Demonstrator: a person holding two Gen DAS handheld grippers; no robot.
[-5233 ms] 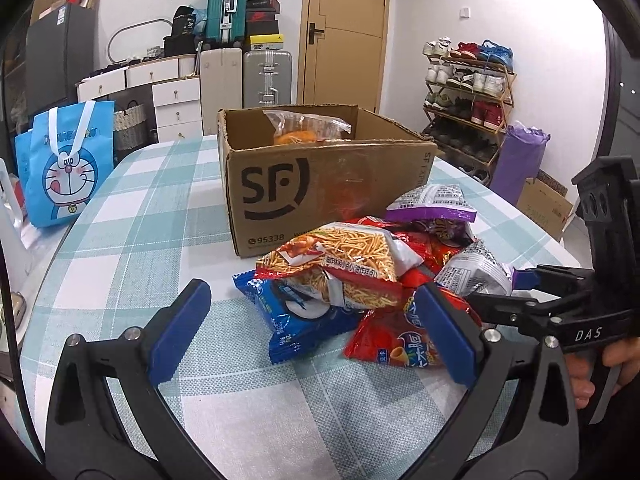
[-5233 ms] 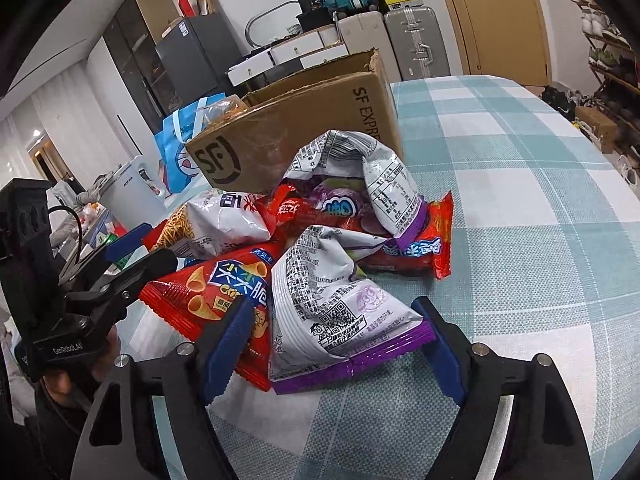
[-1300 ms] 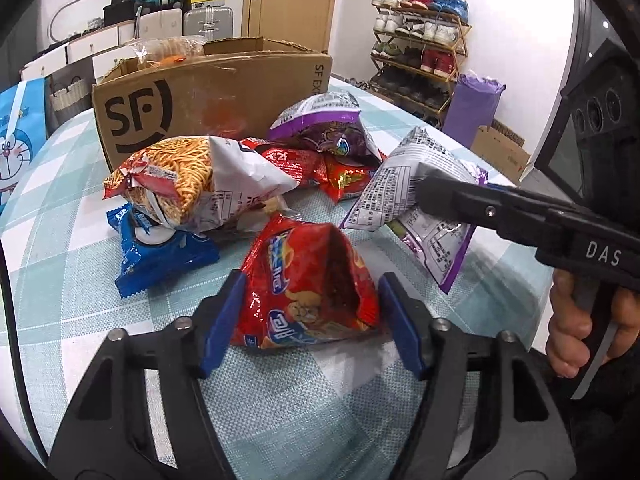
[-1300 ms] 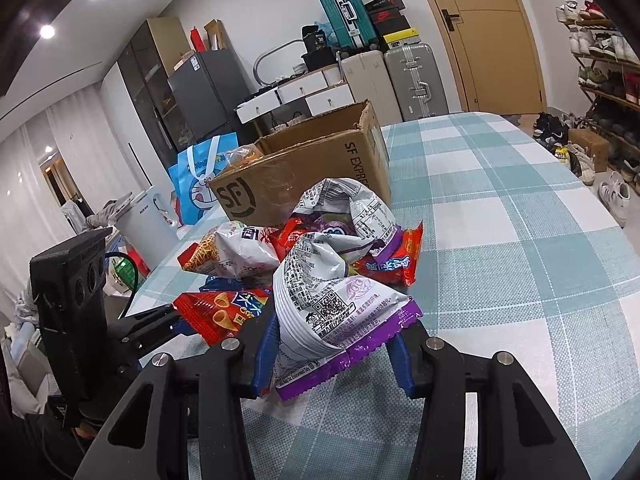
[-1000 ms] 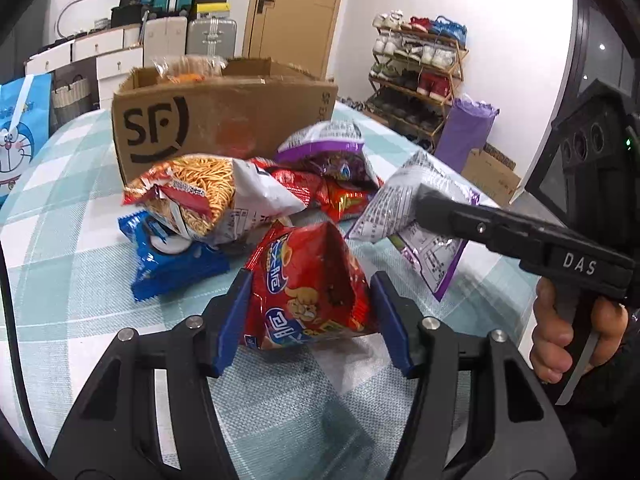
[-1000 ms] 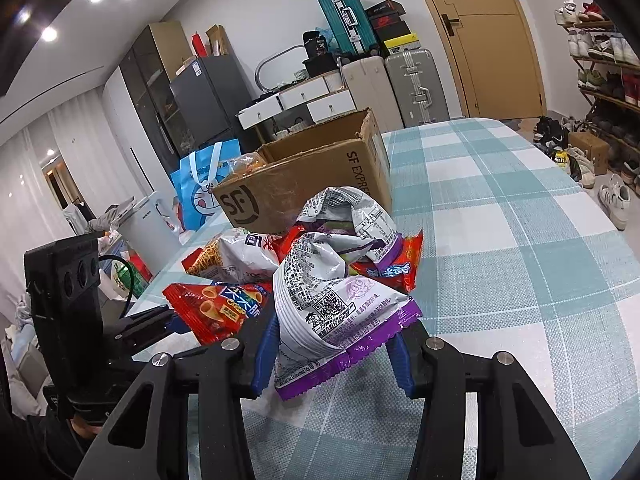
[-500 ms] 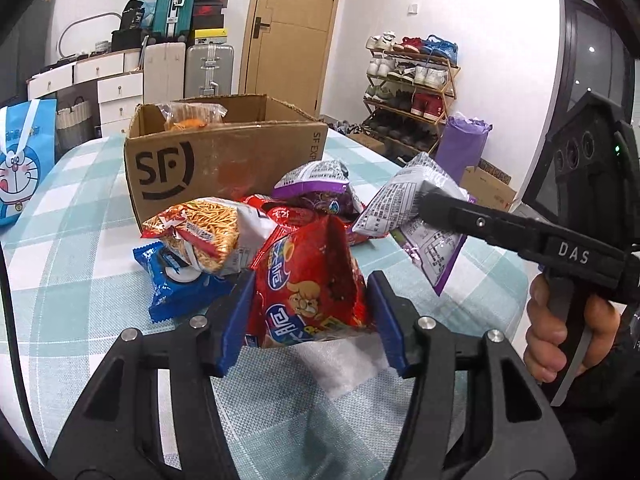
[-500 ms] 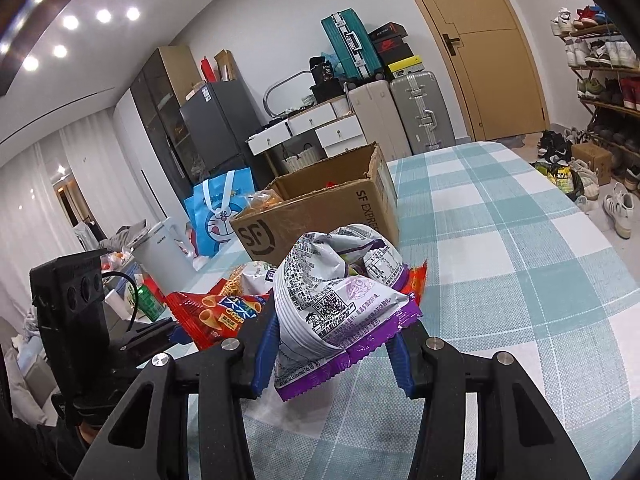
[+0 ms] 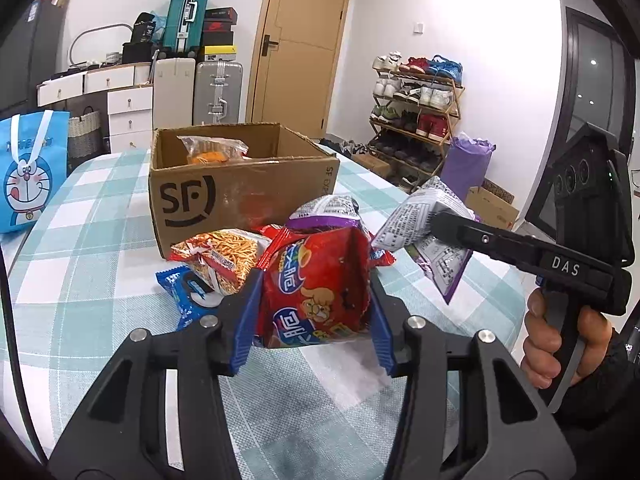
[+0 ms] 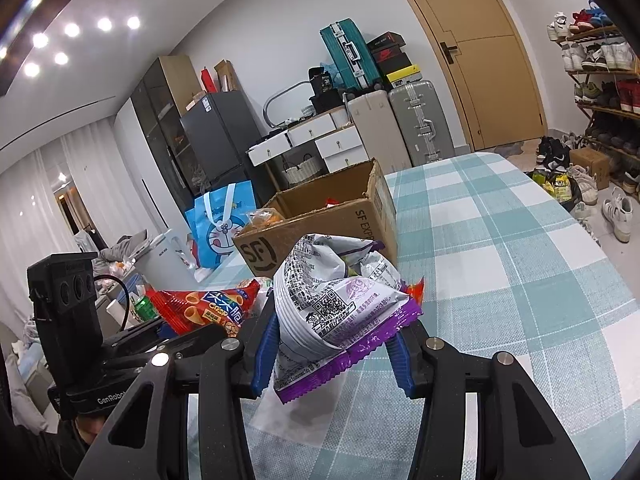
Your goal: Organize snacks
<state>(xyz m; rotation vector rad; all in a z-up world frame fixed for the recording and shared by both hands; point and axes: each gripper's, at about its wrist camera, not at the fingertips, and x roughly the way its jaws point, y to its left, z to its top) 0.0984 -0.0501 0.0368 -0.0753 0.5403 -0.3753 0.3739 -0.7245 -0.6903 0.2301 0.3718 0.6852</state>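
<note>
While the blue Doraemon bag [image 9: 30, 172] stood at the far left edge of the checked desk [image 9: 92, 248], the open SF cardboard box [image 9: 240, 196] sat near mid-desk with a clear packet of orange snacks [image 9: 212, 150] upright inside it. In front of the box lay a blue cookie packet [image 9: 186, 294] flat on the cloth, and a noodle-snack bag [image 9: 222, 258] rested partly on top of it. Just right of these, the left tool [image 9: 312, 320] was closed on a red crisp bag [image 9: 316, 292], its blue pads pressing both sides; the bag stood roughly upright, long axis vertical, top seam pointing away toward the box. Behind it a purple-topped bag [image 9: 328, 212] showed among the pile. Farther right, the right tool [image 10: 334, 346] pinched a grey-and-purple snack bag [image 10: 340, 304], held off the desk, its long axis tilted, with the purple bottom seam angled down toward the camera and its crumpled top toward the box.
</note>
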